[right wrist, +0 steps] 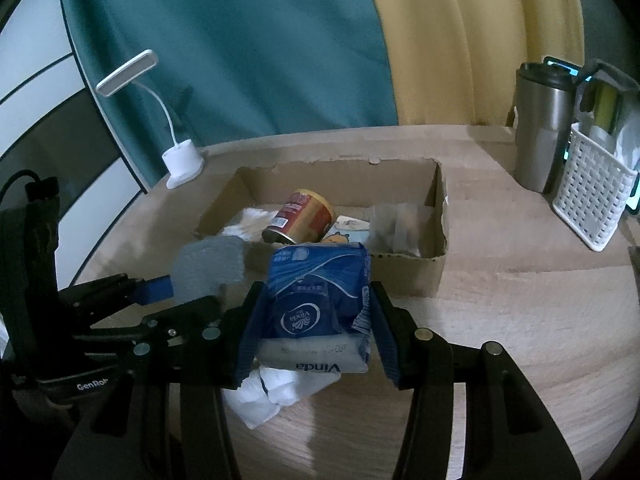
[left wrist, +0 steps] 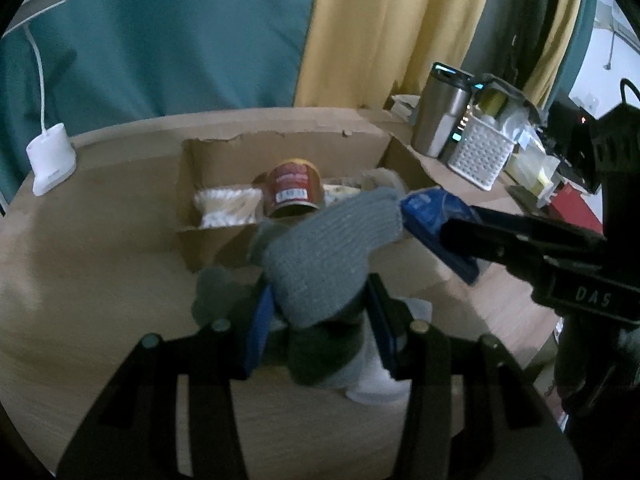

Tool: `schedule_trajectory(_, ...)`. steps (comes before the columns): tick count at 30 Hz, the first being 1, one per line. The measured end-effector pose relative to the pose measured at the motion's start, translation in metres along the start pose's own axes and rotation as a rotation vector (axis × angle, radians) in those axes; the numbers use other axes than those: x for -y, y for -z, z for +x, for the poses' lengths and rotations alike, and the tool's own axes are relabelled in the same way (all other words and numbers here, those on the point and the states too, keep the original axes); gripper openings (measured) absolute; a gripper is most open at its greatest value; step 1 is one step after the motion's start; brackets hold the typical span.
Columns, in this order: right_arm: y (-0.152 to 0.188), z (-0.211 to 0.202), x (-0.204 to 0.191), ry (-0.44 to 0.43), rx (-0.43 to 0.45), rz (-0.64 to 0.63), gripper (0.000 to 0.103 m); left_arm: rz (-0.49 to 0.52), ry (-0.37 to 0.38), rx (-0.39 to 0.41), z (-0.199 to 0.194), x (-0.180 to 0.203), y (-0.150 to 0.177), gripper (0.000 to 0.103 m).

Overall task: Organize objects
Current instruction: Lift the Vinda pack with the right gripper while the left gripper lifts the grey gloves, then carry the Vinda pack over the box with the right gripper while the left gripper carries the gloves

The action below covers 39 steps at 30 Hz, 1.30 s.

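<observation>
My left gripper (left wrist: 320, 312) is shut on a grey knitted sock (left wrist: 332, 248), held just in front of an open cardboard box (left wrist: 288, 136); the sock also shows in the right wrist view (right wrist: 212, 268). My right gripper (right wrist: 316, 320) is shut on a blue Vinda tissue pack (right wrist: 316, 300), close to the box's near wall (right wrist: 404, 276); the pack shows in the left wrist view (left wrist: 436, 220). In the box lie a red can (left wrist: 294, 188), a bag of cotton swabs (left wrist: 228, 208) and a clear packet (right wrist: 396, 228).
A white desk lamp (left wrist: 50, 156) stands at the back left of the wooden table (left wrist: 100, 280). A steel tumbler (right wrist: 542, 128) and a white basket (right wrist: 592, 196) stand at the back right. A white cloth (right wrist: 276, 392) lies under my right gripper.
</observation>
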State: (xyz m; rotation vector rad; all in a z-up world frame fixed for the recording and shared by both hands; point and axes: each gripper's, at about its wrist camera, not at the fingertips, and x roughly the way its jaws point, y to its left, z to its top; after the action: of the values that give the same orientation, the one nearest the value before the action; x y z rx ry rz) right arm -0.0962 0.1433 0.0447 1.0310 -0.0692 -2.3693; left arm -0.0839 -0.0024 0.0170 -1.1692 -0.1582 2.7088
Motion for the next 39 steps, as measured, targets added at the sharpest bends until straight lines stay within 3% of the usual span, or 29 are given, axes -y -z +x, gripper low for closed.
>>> schedule_trajectory(39,-0.034,0.008,0.005,0.010,0.027,-0.014,0.053,-0.040,-0.022,0.066,-0.002,-0.032,-0.043,0.047)
